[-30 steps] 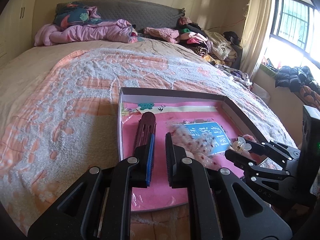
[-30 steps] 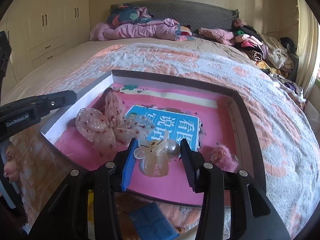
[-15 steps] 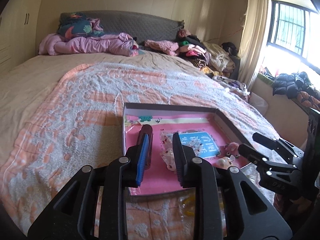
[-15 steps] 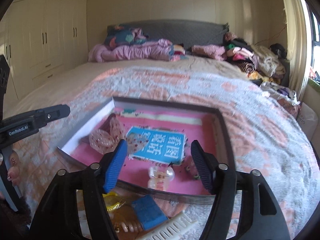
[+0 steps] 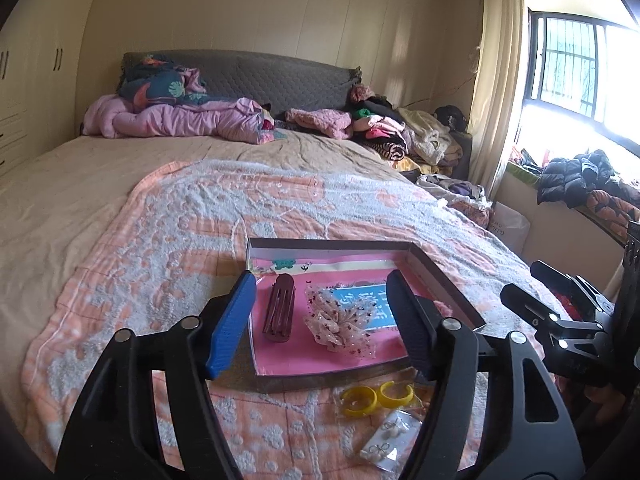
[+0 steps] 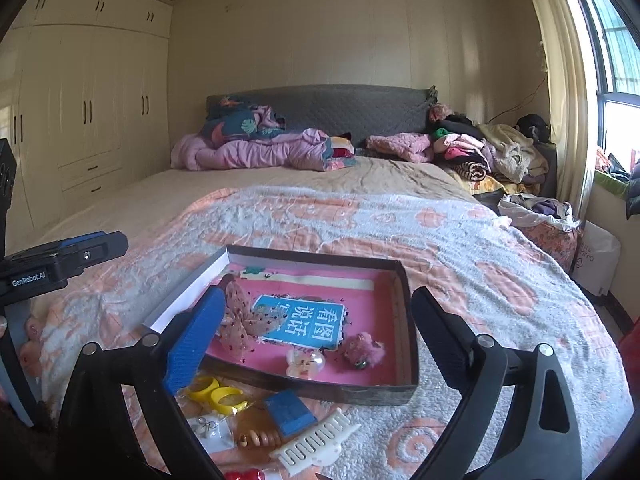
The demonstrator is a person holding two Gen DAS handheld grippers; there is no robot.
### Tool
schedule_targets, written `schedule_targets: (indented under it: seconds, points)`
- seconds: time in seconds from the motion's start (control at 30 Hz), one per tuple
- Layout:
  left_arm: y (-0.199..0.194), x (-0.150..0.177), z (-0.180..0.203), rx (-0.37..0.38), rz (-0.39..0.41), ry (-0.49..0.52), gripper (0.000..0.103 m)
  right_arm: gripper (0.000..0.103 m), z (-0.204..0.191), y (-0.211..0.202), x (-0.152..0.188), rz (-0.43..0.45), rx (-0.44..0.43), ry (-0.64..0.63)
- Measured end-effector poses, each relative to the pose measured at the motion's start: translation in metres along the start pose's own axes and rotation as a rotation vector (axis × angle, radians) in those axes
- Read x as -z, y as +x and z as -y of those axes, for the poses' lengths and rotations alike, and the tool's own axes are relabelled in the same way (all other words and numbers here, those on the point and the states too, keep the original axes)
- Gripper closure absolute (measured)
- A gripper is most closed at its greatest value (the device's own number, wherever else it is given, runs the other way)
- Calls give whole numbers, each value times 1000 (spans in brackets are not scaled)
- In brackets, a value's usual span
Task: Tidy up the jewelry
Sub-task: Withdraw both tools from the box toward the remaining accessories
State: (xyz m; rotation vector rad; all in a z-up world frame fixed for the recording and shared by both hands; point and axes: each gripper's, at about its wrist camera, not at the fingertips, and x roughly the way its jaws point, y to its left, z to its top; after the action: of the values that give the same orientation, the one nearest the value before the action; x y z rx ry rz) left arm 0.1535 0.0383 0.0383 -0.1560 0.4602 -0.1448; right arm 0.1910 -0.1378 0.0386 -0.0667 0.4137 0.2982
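While the shallow box on the bed already holds a dark red hair clip, a sheer dotted bow, a clear pearl clip and a fuzzy pink clip, the job looks only partly done. Yellow hoop earrings, a card of small earrings, a blue pad, a white comb and some beads lie outside it on the blanket by its near edge. Both the left gripper and the right gripper are opening wide with nothing held, so each seems free for the next piece.
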Motion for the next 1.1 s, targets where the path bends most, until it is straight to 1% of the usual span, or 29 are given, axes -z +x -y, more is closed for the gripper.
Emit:
schedule_targets:
  seconds: [0.17,0.2,0.27,0.33,0.53,0.7,0.9,1.1]
  points:
    - [-14,-2,6,-1,24,10,27,10,2,-18,-4,32,19,7]
    - [-17,-2,6,-2,29,12,26,10,3,-22,-5,41,22,12]
    - [-24,-3,9,-11,44,18,17,9,5,-30,-6,53,30,18]
    - [-30,-4,10,-15,56,20,11,9,7,-38,-8,68,36,21]
    - [-48,-4,12,-23,94,23,11,8,10,-59,-9,108,62,20]
    - [-61,-1,13,-15,105,29,11,8,10,-72,-8,124,63,5]
    - [-69,10,18,-4,95,49,11,8,7,-78,1,105,53,-16]
    - [-67,30,24,13,46,67,11,8,1,-77,22,54,36,-36]
